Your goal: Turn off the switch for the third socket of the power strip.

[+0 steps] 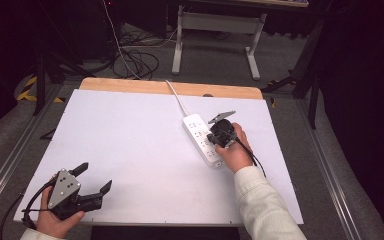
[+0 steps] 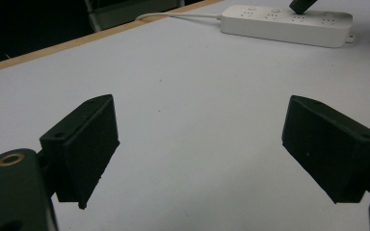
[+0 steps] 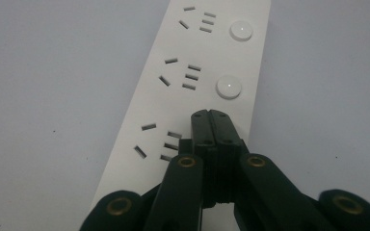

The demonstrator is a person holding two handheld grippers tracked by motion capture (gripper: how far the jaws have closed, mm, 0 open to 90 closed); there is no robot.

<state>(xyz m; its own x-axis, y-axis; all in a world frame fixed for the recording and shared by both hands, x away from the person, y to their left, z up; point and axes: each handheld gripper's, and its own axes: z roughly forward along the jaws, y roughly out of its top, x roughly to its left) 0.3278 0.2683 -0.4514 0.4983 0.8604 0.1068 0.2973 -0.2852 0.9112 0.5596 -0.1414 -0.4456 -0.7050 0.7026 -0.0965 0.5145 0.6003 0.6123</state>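
A white power strip (image 1: 200, 137) lies on the white table (image 1: 130, 150), right of centre, with its cord running toward the far edge. In the right gripper view the strip (image 3: 197, 62) shows socket slots and two round buttons (image 3: 229, 88). My right gripper (image 3: 210, 115) is shut with nothing between its jaws. Its tips sit over the strip, in line with the row of buttons, and whether they touch it is unclear. From above, the right gripper (image 1: 215, 137) points down onto the strip. My left gripper (image 1: 95, 176) stands open near the front left corner, far from the strip (image 2: 284, 24), its jaws (image 2: 204, 144) wide apart above bare table.
The strip's white cord (image 1: 176, 97) crosses the wooden far edge (image 1: 130, 86) of the table. Beyond it are a white desk frame (image 1: 215, 30) and loose cables (image 1: 135, 62) on the floor. Metal rails run along both sides of the table.
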